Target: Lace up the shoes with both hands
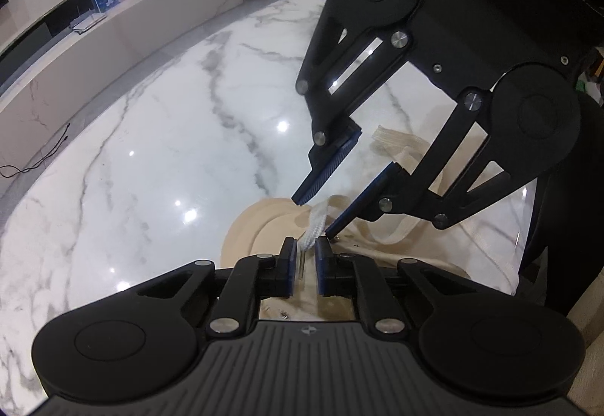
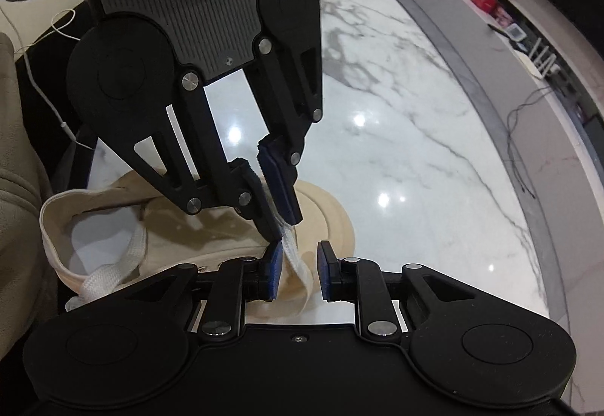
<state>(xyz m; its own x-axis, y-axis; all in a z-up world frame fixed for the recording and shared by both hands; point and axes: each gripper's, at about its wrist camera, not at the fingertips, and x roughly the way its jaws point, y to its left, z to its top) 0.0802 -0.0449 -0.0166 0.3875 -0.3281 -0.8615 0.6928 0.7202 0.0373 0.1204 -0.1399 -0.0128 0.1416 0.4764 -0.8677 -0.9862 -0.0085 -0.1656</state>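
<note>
Two grippers are angled tip to tip above the shoe [image 1: 260, 223]. Left gripper [image 1: 305, 246]: jaws pinched on the white lace [image 1: 315, 223]. Right gripper [image 2: 298, 257]: jaws parted, lace hanging between.

The shoe [image 2: 211, 227] is lying on the table [image 2: 415, 159], its toe pointing away from the person's sleeve [image 2: 15, 167]. The left gripper [image 1: 305, 250] and right gripper [image 2: 298, 257] are meeting over the shoe's front, the lace [image 2: 296, 257] running between both sets of fingers. Another stretch of lace is hanging over the heel opening.
</note>
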